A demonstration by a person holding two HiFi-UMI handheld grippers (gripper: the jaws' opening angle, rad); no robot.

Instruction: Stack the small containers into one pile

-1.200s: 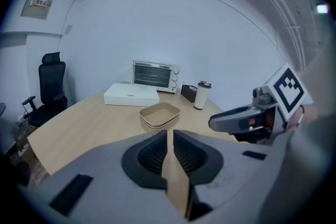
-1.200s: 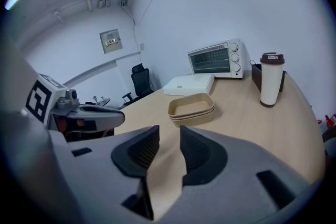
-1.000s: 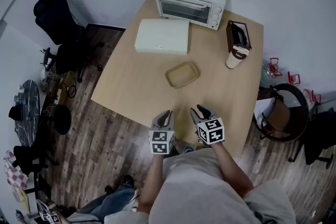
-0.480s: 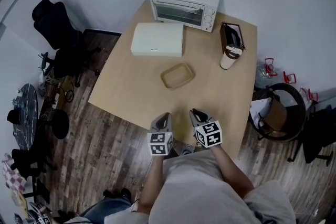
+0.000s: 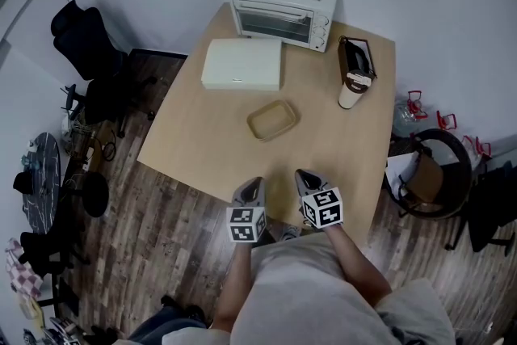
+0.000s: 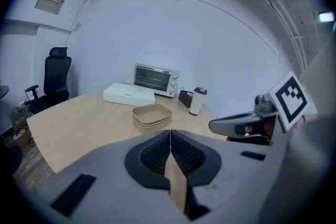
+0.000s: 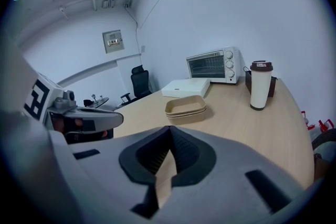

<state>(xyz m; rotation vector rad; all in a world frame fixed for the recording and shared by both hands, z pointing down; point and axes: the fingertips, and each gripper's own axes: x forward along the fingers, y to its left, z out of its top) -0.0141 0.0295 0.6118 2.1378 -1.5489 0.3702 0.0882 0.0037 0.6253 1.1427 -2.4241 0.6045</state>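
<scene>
So, the small containers (image 5: 273, 119) sit nested in one tan pile about mid-worktop, rims layered one over the other; the top one's inside is bare. The pile stands by itself, well apart from both grippers. Behind it to the left lies a white flat box (image 5: 241, 65), lid down, and a toaster oven (image 5: 283, 8) stands at the far edge, door closed. At far right a pale cup (image 5: 351, 89) w/ a dark lid stands upright, just in front of a dark box (image 5: 358, 54); can't tell what's in either. The left gripper (image 5: 252, 188) is clenched, jaws pressed together w/ nothing between them. The right gripper (image 5: 308, 178) has just been closing its jaws; they now meet, also on nothing. Both are held side by side over the near edge of the worktop (image 5: 202, 133), close to the person's body, noses tipped a bit down and aimed toward the pile, marker cubes facing up. Forearms come out from a grey shirt at the bottom of the head view. The worktop is light wood, on a dark plank floor (image 5: 161, 230), w/ white walls around. A black office chair (image 5: 85, 28) stands off the left side, another chair (image 5: 436, 174) off the right.
</scene>
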